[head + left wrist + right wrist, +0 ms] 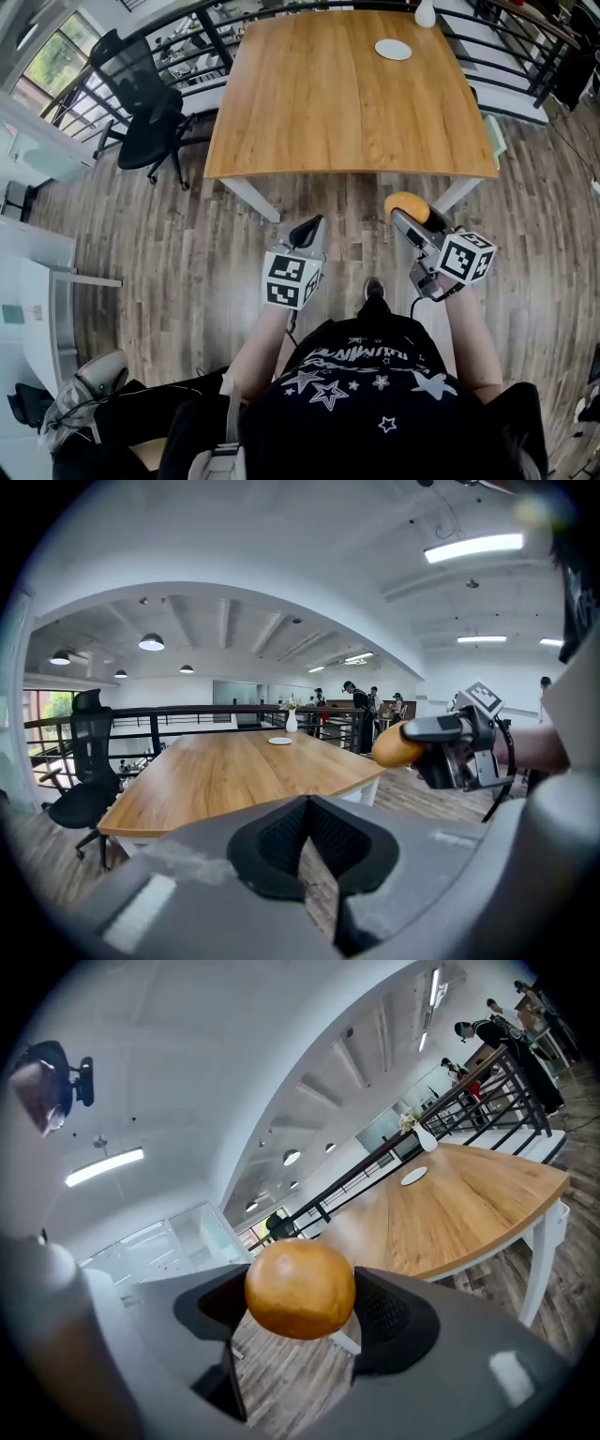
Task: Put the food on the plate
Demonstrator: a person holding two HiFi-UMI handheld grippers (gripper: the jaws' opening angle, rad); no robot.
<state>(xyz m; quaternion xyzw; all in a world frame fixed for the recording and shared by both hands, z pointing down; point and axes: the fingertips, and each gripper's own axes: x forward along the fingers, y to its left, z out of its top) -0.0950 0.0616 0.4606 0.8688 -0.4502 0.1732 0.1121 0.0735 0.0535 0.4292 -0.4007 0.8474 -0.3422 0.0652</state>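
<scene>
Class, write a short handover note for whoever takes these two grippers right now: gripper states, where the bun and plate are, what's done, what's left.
Right gripper: jaws shut on the round brown bun, held over the floor just short of the wooden table.
Left gripper: jaws together, nothing between them, also short of the table.
Plate: white, looks empty, near the table's far edge.
Done: bun is in the grip.
Left: carry it across the table, set it on the plate, open the jaws.
</scene>
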